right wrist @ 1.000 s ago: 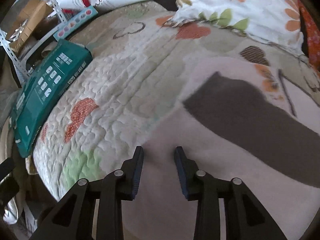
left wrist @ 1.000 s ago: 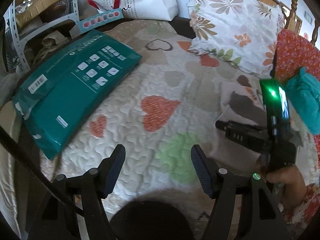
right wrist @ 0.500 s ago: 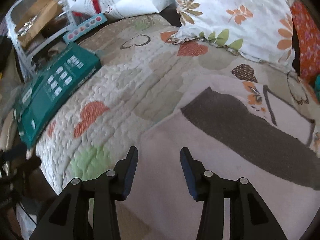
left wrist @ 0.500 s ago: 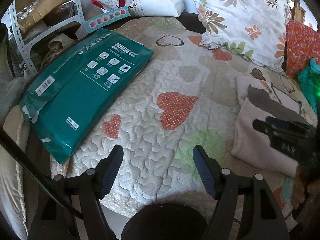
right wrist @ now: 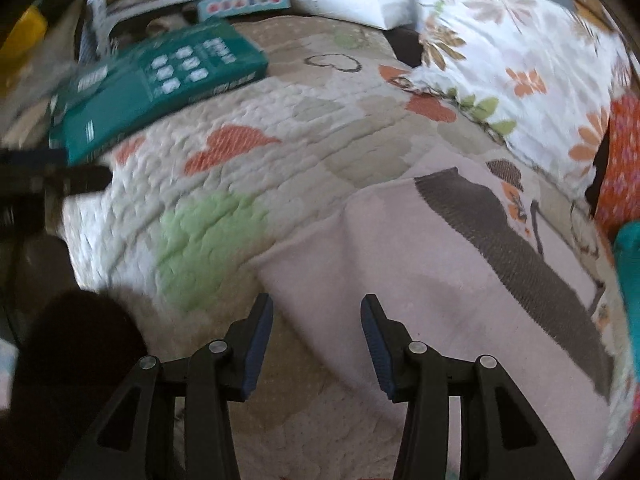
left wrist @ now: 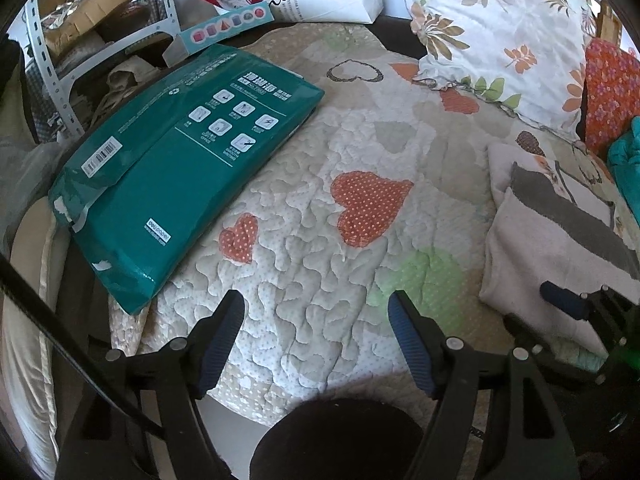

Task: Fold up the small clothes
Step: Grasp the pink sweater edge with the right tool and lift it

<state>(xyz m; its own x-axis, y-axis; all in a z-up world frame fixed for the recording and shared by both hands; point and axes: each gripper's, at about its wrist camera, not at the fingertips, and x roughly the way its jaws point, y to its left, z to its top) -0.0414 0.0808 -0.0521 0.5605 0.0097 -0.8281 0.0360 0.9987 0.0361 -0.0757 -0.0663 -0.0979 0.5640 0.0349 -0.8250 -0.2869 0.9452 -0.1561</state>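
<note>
The left gripper (left wrist: 316,334) hovers with its jaws wide apart over the heart-patterned quilt (left wrist: 320,216), holding nothing. To its right lies the folded pale garment with a grey stripe (left wrist: 560,240), where the right gripper (right wrist: 316,336) also stands apart, its fingers straddling the garment's near edge. A green paper package (left wrist: 176,184) lies ahead-left of the left gripper, and a floral pillow (left wrist: 500,28) lies far ahead-right.
</note>
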